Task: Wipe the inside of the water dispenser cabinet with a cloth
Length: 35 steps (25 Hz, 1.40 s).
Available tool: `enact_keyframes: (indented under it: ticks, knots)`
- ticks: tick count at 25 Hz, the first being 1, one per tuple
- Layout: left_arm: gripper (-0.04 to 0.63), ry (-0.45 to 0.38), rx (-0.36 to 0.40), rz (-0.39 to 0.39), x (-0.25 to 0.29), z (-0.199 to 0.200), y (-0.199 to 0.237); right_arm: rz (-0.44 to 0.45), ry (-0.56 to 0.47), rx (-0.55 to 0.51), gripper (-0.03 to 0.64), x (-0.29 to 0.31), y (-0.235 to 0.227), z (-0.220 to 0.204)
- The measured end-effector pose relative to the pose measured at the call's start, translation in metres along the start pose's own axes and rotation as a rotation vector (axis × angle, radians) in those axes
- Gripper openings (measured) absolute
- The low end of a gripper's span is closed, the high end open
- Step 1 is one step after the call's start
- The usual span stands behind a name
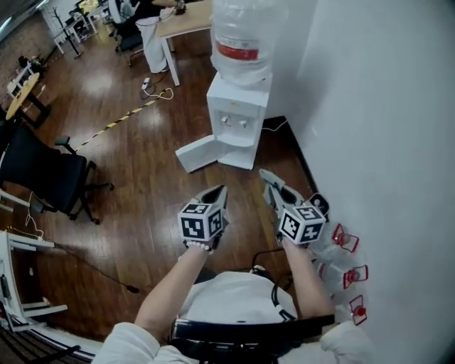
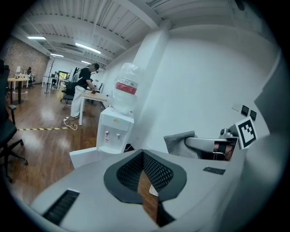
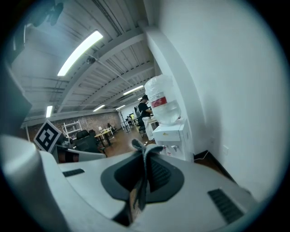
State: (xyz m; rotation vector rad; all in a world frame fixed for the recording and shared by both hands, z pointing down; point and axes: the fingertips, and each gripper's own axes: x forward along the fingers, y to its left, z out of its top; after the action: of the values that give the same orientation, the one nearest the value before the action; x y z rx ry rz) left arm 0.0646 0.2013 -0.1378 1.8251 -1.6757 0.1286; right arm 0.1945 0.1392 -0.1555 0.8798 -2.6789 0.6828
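Note:
The white water dispenser (image 1: pixel 236 119) stands against the wall with a large bottle (image 1: pixel 242 35) on top. Its lower cabinet door (image 1: pixel 200 153) hangs open to the left. Both grippers are held in front of me, well short of it. My left gripper (image 1: pixel 222 192) is shut with nothing between its jaws (image 2: pixel 142 154). To its right, my right gripper (image 1: pixel 267 175) is shut on a grey cloth (image 3: pixel 139 147); the cloth (image 2: pixel 180 142) also shows in the left gripper view. The dispenser (image 2: pixel 115 129) is ahead in both gripper views (image 3: pixel 171 132). The cabinet's inside is hidden.
A white wall (image 1: pixel 384 142) runs along the right, with several empty water bottles (image 1: pixel 343 264) at its foot. A black office chair (image 1: pixel 50 178) stands at the left. Striped tape (image 1: pixel 117 121) crosses the wooden floor. A person works at a table (image 1: pixel 186 21) beyond.

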Motion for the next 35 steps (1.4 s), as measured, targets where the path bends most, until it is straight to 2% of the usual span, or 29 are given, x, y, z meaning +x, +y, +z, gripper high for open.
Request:
enact_keyframes:
  ticks: [6,12,15,19,23,35]
  knots:
    - [-0.008,0.004,0.035,-0.048,-0.026,0.006,0.029,-0.06,-0.011,0.048,0.018,0.007,0.043,-0.022]
    - [-0.008,0.02,0.066,-0.094,-0.039,0.016,0.056,-0.09,-0.067,0.082,0.018,0.017,0.08,-0.02]
    - [-0.008,0.011,0.104,-0.117,-0.042,0.022,0.049,-0.104,-0.086,0.105,0.018,0.012,0.085,-0.02]
    - [-0.008,-0.005,0.125,-0.135,-0.04,0.028,0.038,-0.109,-0.079,0.054,0.018,0.009,0.089,-0.012]
    - [-0.008,-0.01,0.114,-0.152,-0.035,0.023,0.025,-0.118,-0.078,0.012,0.018,0.001,0.084,-0.004]
    - [-0.008,-0.017,0.099,-0.147,-0.035,0.029,0.03,-0.123,-0.109,0.04,0.018,-0.004,0.081,0.003]
